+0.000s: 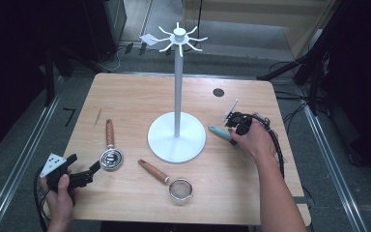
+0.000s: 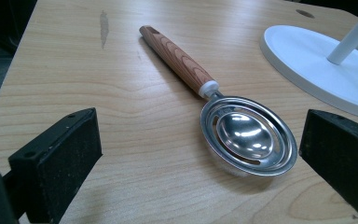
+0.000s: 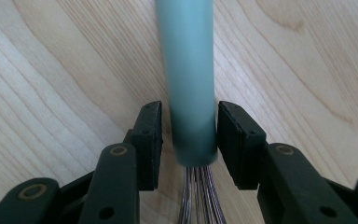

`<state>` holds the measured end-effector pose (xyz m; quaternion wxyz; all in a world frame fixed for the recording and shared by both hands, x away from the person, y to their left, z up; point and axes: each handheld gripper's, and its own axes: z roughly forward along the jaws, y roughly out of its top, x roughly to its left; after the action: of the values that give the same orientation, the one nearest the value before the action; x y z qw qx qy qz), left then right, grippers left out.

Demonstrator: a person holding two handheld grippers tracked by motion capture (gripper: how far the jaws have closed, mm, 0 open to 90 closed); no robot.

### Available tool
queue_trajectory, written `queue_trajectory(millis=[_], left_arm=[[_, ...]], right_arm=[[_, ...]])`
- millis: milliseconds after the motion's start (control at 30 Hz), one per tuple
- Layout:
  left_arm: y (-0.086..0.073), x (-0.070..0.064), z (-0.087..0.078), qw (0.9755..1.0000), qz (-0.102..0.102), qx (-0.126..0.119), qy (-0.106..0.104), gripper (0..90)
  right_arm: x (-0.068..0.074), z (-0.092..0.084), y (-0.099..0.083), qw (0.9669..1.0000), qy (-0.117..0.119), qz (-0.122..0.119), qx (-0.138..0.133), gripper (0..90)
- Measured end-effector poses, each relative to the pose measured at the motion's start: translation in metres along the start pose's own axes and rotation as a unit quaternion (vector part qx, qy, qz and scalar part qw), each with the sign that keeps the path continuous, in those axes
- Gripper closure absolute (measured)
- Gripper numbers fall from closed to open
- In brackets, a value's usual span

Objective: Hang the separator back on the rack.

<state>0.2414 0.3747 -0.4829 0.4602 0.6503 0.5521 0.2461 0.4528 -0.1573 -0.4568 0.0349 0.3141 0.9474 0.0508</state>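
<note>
A whisk lies right of the white hook stand [image 1: 177,135], its teal handle [image 1: 218,131] pointing toward the stand's base. My right gripper [image 1: 236,123] reaches down over it. In the right gripper view the teal handle [image 3: 189,84] runs between the two black pads [image 3: 149,135], close to both, with a thin gap on the left side; the whisk wires [image 3: 198,196] show below. The right gripper [image 3: 189,140] is open around the handle. My left gripper [image 1: 84,176] rests open at the front left. Just ahead of the left gripper [image 2: 200,135] lies a wood-handled egg separator [image 2: 247,135].
The egg separator [image 1: 111,157] and a wood-handled small strainer [image 1: 180,188] lie left of and in front of the stand. The stand's round base [image 2: 317,60] sits mid-table, with hooks on top of its pole. A dark round hole [image 1: 218,92] marks the far table.
</note>
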Motion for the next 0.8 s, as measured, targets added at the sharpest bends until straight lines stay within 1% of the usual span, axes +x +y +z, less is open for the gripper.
queue_trajectory(millis=[100,133,167,300,333,367,433,467,500,533,633,667,700,767,800], left_arm=[[0.0,0.0,0.0,1.0,0.0,0.0,0.0,0.0],[0.0,0.0,0.0,1.0,-0.001,-0.001,-0.001,0.0],[0.0,0.0,0.0,1.0,-0.002,-0.001,-0.001,0.0],[0.0,0.0,0.0,1.0,-0.003,-0.001,0.0,0.0],[0.0,0.0,0.0,1.0,-0.003,0.0,0.0,0.0],[0.0,0.0,0.0,1.0,-0.003,-0.001,0.0,0.0],[0.0,0.0,0.0,1.0,-0.003,-0.001,0.0,0.0],[0.0,0.0,0.0,1.0,-0.003,-0.001,0.0,0.0],[0.0,0.0,0.0,1.0,-0.002,-0.001,0.0,0.0],[0.0,0.0,0.0,1.0,-0.003,-0.001,0.001,0.0],[0.0,0.0,0.0,1.0,-0.003,-0.002,0.0,0.0],[0.0,0.0,0.0,1.0,-0.003,-0.002,0.0,0.0],[0.0,0.0,0.0,1.0,-0.003,-0.002,0.0,0.0],[0.0,0.001,0.0,1.0,-0.004,-0.003,0.0,0.0],[0.0,0.001,0.0,1.0,-0.004,-0.002,0.0,0.0]], right_arm=[[0.002,0.002,0.003,1.0,-0.004,-0.001,0.008,66.4],[0.002,0.004,0.005,0.9999,-0.003,-0.006,0.01,68.1],[0.002,0.005,0.005,0.9999,0.001,-0.004,0.012,68.1],[0.001,0.006,0.005,0.9999,0.005,-0.004,0.008,68.5],[0.001,0.006,0.006,0.9999,0.012,0.006,0.008,68.2],[0.001,0.006,0.006,0.9997,0.018,0.007,0.013,68.6],[0.002,0.006,0.009,0.9996,0.01,-0.004,0.025,68.6],[0.002,0.006,0.009,0.9996,0.01,-0.004,0.025,68.6],[0.004,0.006,0.011,0.9994,0.005,-0.004,0.033,68.8],[0.005,0.006,0.012,0.9994,0.003,-0.004,0.034,69.2],[0.005,0.006,0.014,0.9992,0.005,-0.005,0.041,70.1],[0.005,0.006,0.014,0.9988,0.008,-0.013,0.046,70.2],[0.005,0.006,0.014,0.9988,0.008,-0.013,0.046,70.2],[0.007,0.007,0.017,0.9982,0.006,-0.011,0.058,70.3],[0.007,0.007,0.018,0.9981,0.007,-0.004,0.061,70.5]])
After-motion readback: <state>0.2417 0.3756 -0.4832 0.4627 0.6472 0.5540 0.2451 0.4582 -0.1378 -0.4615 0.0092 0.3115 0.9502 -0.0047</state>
